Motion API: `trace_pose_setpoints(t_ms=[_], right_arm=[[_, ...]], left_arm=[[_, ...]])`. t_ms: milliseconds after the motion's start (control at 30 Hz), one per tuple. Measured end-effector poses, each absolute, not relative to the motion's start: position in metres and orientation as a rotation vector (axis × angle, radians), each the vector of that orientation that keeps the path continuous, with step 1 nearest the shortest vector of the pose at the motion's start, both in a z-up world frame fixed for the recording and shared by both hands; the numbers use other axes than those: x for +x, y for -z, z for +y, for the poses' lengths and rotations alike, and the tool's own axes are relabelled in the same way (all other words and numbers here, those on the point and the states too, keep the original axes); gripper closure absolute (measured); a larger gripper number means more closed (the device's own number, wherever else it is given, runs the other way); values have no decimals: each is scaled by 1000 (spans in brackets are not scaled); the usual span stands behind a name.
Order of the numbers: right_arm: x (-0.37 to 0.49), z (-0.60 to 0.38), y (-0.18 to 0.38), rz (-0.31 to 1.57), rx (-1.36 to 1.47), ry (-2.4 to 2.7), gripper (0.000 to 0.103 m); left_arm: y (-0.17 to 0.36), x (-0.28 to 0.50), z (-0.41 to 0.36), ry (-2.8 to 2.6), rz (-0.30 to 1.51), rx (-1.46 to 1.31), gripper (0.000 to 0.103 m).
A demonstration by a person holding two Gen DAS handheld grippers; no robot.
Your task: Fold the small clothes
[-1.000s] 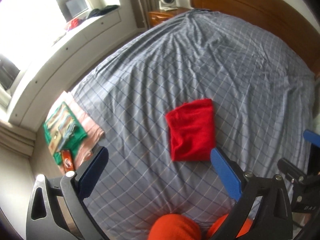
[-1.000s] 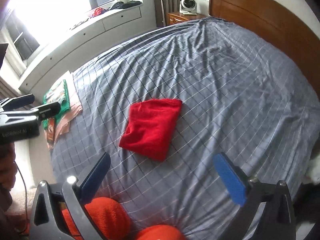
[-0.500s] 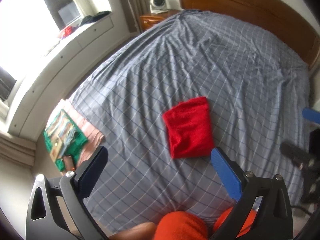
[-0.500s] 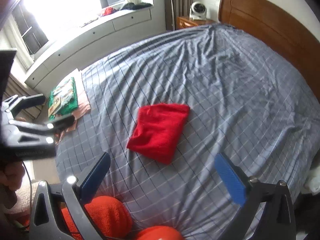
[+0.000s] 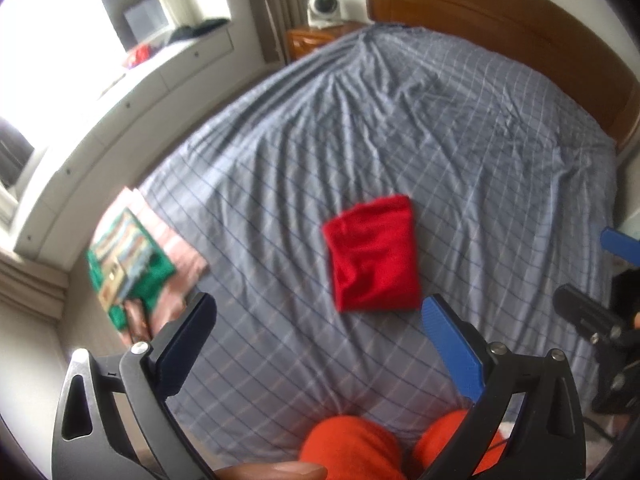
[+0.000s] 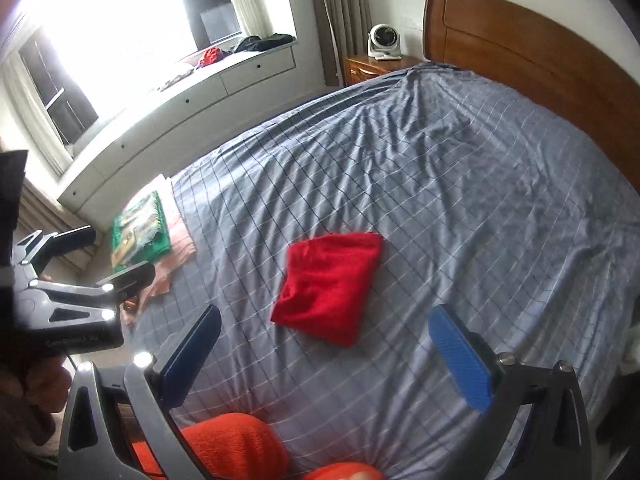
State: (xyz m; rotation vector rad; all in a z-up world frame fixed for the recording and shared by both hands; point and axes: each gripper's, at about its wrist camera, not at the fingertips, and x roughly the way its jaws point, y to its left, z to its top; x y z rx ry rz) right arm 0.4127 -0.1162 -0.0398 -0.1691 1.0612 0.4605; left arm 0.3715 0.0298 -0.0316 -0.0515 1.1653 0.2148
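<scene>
A red garment (image 5: 374, 256) lies folded into a small rectangle in the middle of the blue checked bedsheet (image 5: 460, 128); it also shows in the right wrist view (image 6: 330, 286). My left gripper (image 5: 316, 344) is open and empty, held above the bed's near edge, short of the garment. My right gripper (image 6: 324, 354) is open and empty, also above the near edge, apart from the garment. The left gripper shows at the left of the right wrist view (image 6: 80, 276).
A wooden headboard (image 6: 540, 64) stands at the far side. A green patterned item on pink cloth (image 6: 140, 232) lies at the bed's left corner. A window seat with drawers (image 6: 180, 108) runs along the left. A nightstand with a small fan (image 6: 382, 42) stands beside the headboard. Orange-clad knees (image 6: 236, 448) are below.
Both grippers have pulled back and risen away from the bed, so the garment looks smaller. The garment has not moved. Both stay open.
</scene>
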Motion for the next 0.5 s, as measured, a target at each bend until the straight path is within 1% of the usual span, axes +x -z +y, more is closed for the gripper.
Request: trace_pose_setpoints(t_ms=[133, 500], right_arm=[[408, -115, 48, 1096, -189, -435, 1], [406, -110, 55, 1110, -236, -429, 1]], left_arm=[[36, 370, 27, -223, 1190, -48, 1], [42, 366, 29, -228, 1206, -48, 1]])
